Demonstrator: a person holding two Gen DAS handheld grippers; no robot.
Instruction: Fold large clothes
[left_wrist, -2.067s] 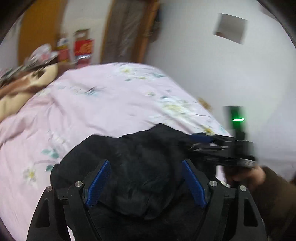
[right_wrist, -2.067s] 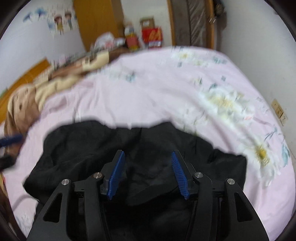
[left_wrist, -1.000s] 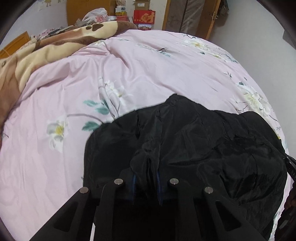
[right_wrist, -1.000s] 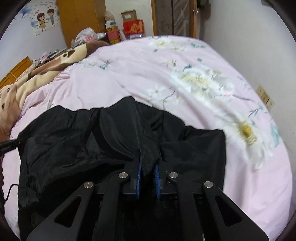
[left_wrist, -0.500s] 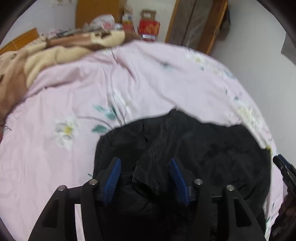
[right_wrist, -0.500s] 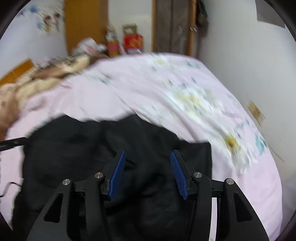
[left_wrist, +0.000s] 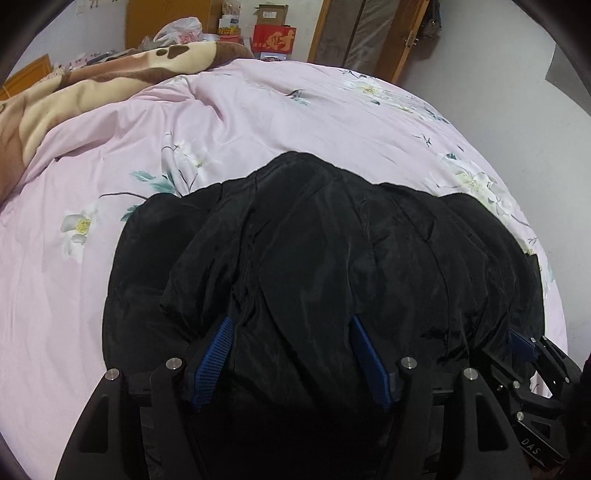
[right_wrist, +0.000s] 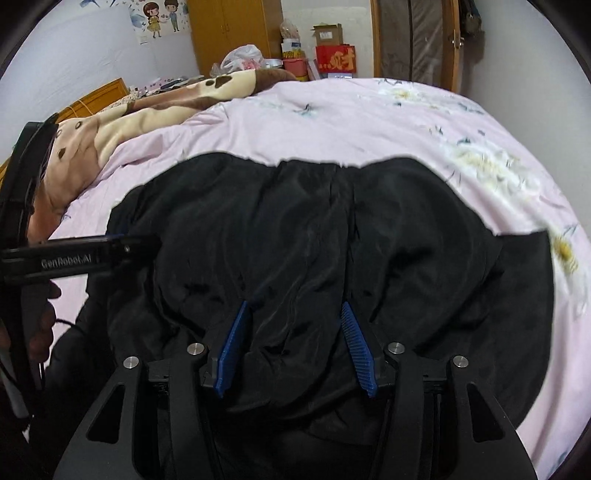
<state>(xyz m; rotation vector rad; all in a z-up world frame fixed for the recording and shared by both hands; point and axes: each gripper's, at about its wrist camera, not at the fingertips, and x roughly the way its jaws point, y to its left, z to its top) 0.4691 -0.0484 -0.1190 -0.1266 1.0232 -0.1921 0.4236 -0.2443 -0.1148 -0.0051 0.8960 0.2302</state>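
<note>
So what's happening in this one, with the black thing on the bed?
A person is folding a black jacket on a pink floral bedspread, with a handheld gripper in each hand. The left gripper and the right gripper have both just been opening; their blue pads stand apart over the near edge, fabric bulging between them but not pinched. The jacket lies bunched on the bed, released, not yet a neat fold. A brown blanket lies further back.

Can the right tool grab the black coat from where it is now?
Probably yes. The right tool has just been opening and now stands open right over the black coat, whose fabric bulges up between its blue pads. Nothing lies in between on the pink bedcover.
</note>
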